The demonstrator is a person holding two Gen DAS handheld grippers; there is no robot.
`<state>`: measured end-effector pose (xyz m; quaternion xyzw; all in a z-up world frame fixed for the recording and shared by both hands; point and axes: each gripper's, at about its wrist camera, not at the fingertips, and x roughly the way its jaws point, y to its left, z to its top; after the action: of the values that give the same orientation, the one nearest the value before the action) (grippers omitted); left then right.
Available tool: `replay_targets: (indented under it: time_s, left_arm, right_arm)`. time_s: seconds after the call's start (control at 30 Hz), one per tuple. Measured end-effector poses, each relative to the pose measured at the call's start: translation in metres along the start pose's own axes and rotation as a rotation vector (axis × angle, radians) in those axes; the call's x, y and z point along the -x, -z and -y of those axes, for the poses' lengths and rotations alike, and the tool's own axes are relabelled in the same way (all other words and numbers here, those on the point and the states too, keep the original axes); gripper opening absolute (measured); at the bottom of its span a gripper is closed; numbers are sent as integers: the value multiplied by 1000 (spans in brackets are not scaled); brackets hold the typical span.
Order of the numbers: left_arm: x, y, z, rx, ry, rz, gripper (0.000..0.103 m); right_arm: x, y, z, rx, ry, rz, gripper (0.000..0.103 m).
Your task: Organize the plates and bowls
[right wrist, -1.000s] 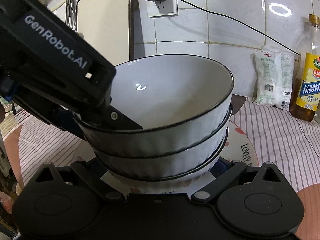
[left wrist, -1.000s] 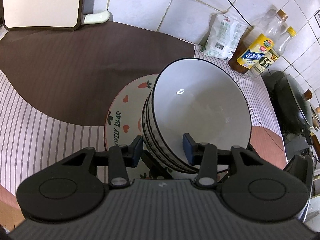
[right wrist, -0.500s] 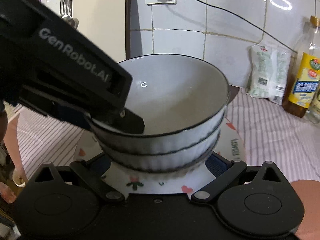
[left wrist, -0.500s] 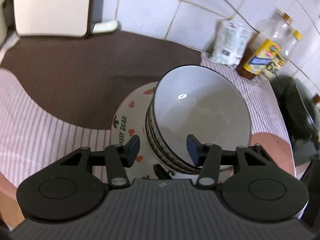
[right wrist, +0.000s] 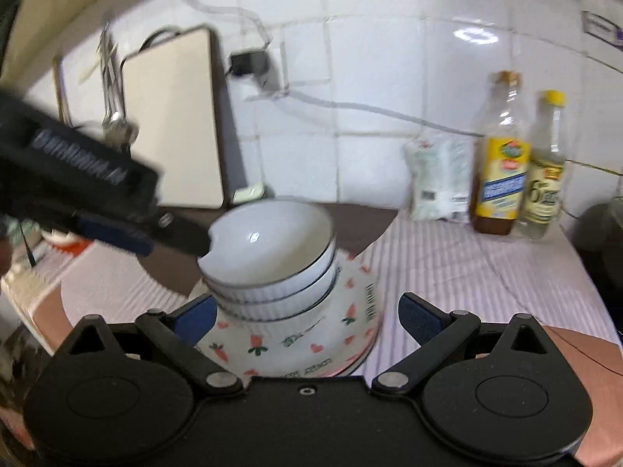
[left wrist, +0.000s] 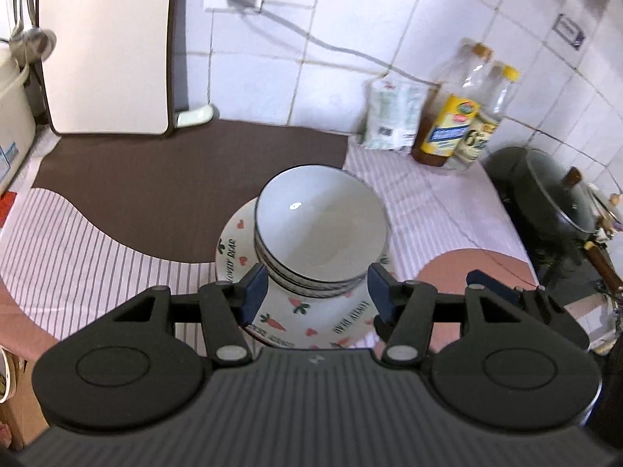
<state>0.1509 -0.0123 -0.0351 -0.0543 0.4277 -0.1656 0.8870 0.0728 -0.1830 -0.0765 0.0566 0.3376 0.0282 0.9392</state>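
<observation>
White wall tiles back a surface (left wrist: 117,241) covered with striped and brown cloth, where a stack of bowls (left wrist: 321,233) is nested on a carrot-printed plate (left wrist: 311,321) near the middle. Oil bottles (left wrist: 455,124) and a white packet (left wrist: 391,118) are ranged against the wall, well apart from the stack.

The left gripper (left wrist: 317,295) is seen above the near side of the stack; its fingers (left wrist: 255,292) are opening, and nothing is pinched between them. The right gripper (right wrist: 307,317) is likewise seen spread wide and empty, with the plate's near part framed between its fingers but not touched.

The bowls are judged to be glazed ceramic: stiff, fairly heavy as a stack, slippery at the rim and breakable if knocked. A hold is best taken across a rim wall, one pad inside and one outside, or under the plate's edge from two sides so that the whole pile is carried level. Tilting is to be avoided, since nested bowls could slide.
</observation>
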Motion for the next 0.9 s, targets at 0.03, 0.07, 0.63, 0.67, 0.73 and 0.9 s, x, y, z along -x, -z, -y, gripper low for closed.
replay_targets:
  time_s: [0.03, 0.07, 0.63, 0.67, 0.73, 0.9]
  left_arm:
    - [7, 1, 4, -7, -1, 11, 57]
    - [13, 3, 8, -12, -3, 21, 58]
    - [89, 46, 23, -51, -107, 119, 94]
    - [91, 48, 23, -48, -113, 123, 96]
    - [94, 51, 23, -44, -127, 124, 99]
    - [97, 58, 20, -21, -139, 100, 99]
  right_arm:
    - [7, -2, 1, -6, 0, 8, 101]
    - [16, -5, 2, -5, 11, 14, 101]
    - [101, -21, 5, -1, 278, -57, 103]
    - [104, -21, 4, -10, 269, -59, 103]
    - [108, -21, 3, -16, 256, -64, 103]
    - [114, -20, -7, 25, 275, -77, 103]
